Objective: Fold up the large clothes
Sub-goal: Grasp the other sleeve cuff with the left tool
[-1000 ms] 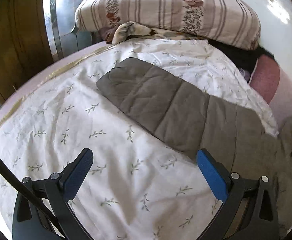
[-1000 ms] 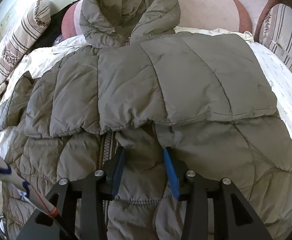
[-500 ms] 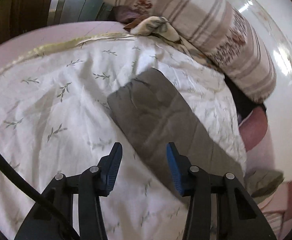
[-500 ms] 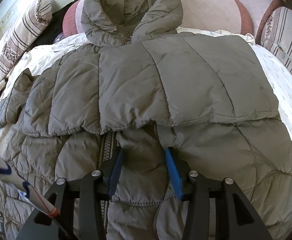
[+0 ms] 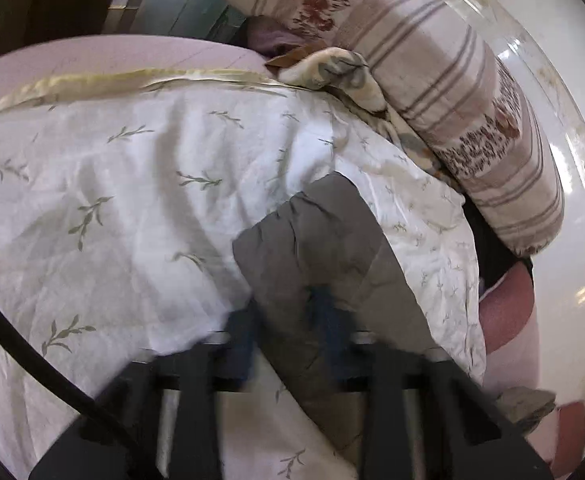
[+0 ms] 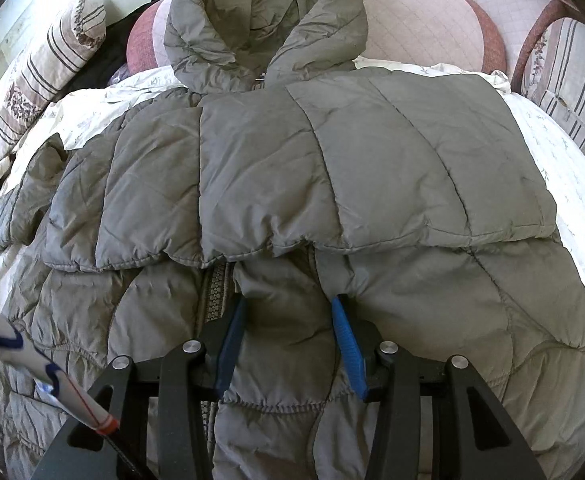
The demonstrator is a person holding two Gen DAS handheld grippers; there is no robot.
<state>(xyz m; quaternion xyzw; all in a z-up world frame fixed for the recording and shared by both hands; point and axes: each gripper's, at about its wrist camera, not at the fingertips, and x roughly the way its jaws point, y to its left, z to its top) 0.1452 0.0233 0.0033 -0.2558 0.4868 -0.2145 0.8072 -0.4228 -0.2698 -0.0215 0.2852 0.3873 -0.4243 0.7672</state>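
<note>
- Your left gripper [image 5: 288,316] has just drawn its jaws in and they are clamped on the grey sleeve [image 5: 320,240] near its cuff end. The blue pads are motion-blurred, but the fabric sits pinched between them.
- That sleeve lies stretched out over the white bedsheet [image 5: 112,184] printed with small green sprigs, away from the coat body.
- Your right gripper [image 6: 288,340] has its jaws part-way apart, a puffy fold of the grey quilted coat [image 6: 332,168] between the blue pads; both pads touch the fabric, so you hold it.
- The coat lies spread on the bed, hood [image 6: 260,20] toward the headboard end, the upper part folded down over the lower panels.
- A strip of patterned lining [image 6: 214,288] shows in the gap just left of your right jaws.
- A striped pillow [image 5: 444,92] with floral bands sits at the bed's edge, beyond the sleeve.
- A white tube with blue squiggles and a red band [image 6: 44,368] crosses the lower left of the right wrist view; the marks are not legible as writing.
- No brand, tag or readable text shows on the coat.
</note>
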